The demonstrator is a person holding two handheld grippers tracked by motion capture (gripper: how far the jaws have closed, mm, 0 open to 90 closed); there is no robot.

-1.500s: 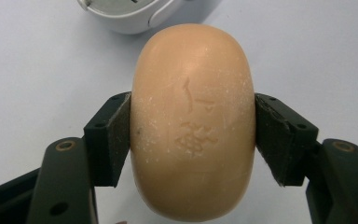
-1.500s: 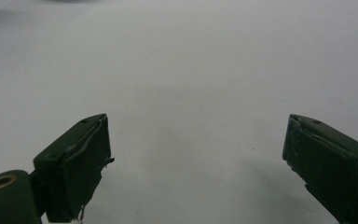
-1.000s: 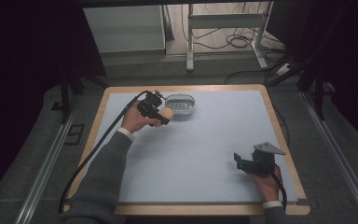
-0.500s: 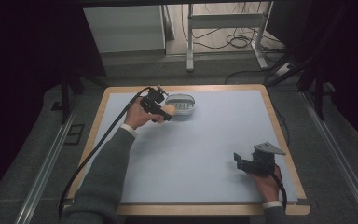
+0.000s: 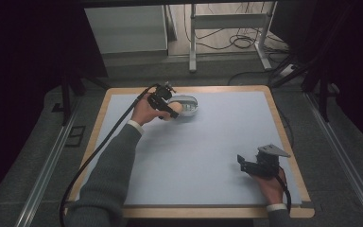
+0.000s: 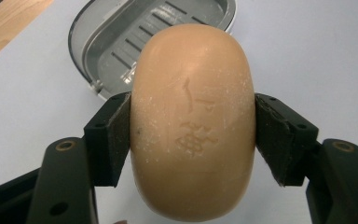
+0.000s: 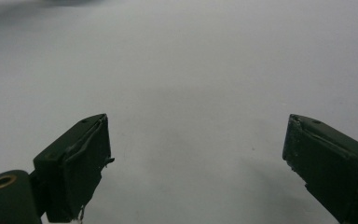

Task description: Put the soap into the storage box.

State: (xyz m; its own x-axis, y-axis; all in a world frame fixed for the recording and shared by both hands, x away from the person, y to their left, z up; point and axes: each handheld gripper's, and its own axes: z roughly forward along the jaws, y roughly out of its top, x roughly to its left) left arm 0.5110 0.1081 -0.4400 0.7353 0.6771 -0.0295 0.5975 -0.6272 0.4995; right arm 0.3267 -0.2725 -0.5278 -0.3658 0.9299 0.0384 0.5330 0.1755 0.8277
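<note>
where jaws pinch, soap (image 6: 192,121) bears embossing

The worktop (image 5: 189,156) is a wood-rimmed board covered by a pale blue-grey mat. A grey oval soap dish (image 5: 185,105) with a ribbed floor sits directly on the mat at the far side, left of centre.

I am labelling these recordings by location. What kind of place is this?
Probably a lab or workshop recording station, not a home. A wood-edged table with a pale blue mat stands between metal floor rails, loose cables lie behind, and the surroundings are dark.
</note>
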